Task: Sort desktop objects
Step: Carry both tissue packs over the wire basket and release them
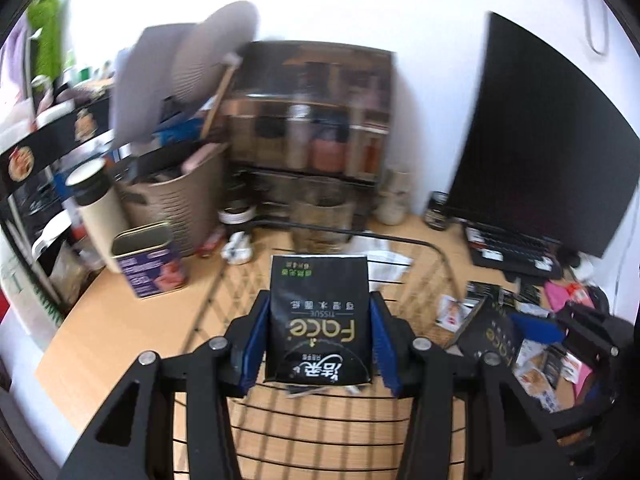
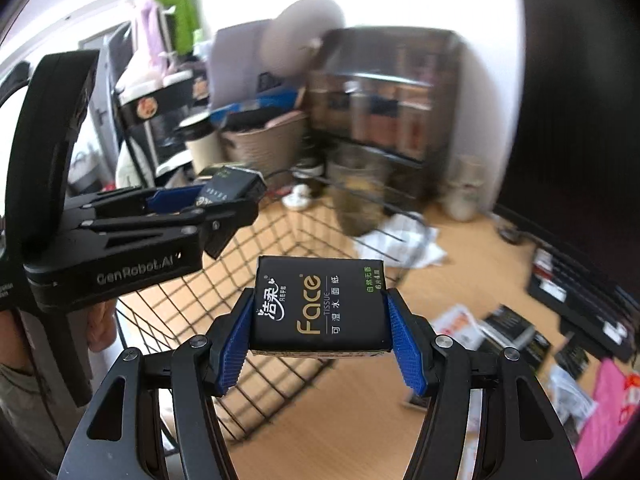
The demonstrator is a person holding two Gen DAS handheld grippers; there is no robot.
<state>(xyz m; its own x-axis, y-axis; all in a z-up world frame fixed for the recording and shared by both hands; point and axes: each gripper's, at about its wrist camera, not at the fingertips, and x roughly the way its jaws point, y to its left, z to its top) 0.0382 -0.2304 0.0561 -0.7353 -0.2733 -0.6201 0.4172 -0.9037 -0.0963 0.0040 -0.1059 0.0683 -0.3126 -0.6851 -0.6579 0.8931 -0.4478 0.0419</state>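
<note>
My left gripper (image 1: 320, 328) is shut on a black "Face" tissue pack (image 1: 319, 316), held upright above a black wire basket (image 1: 436, 252) on the wooden desk. My right gripper (image 2: 320, 320) is shut on a second black tissue pack (image 2: 320, 304), its blue pads pressing both short ends, also over the wire basket (image 2: 280, 240). In the right wrist view the left gripper (image 2: 224, 196) shows at the left with its pack (image 2: 230, 188) between its fingers. In the left wrist view the right gripper (image 1: 540, 326) shows at the far right with its tissue pack (image 1: 492, 336).
A beige slatted bin (image 1: 176, 196), a white tumbler (image 1: 100, 208) and a purple tin (image 1: 148, 260) stand at the left. A dark shelf unit (image 1: 312, 120) and a glass jar (image 1: 320, 216) are behind the basket. A monitor (image 1: 540, 132) and a keyboard (image 1: 516, 248) fill the right. Several small packets (image 2: 508, 336) litter the desk.
</note>
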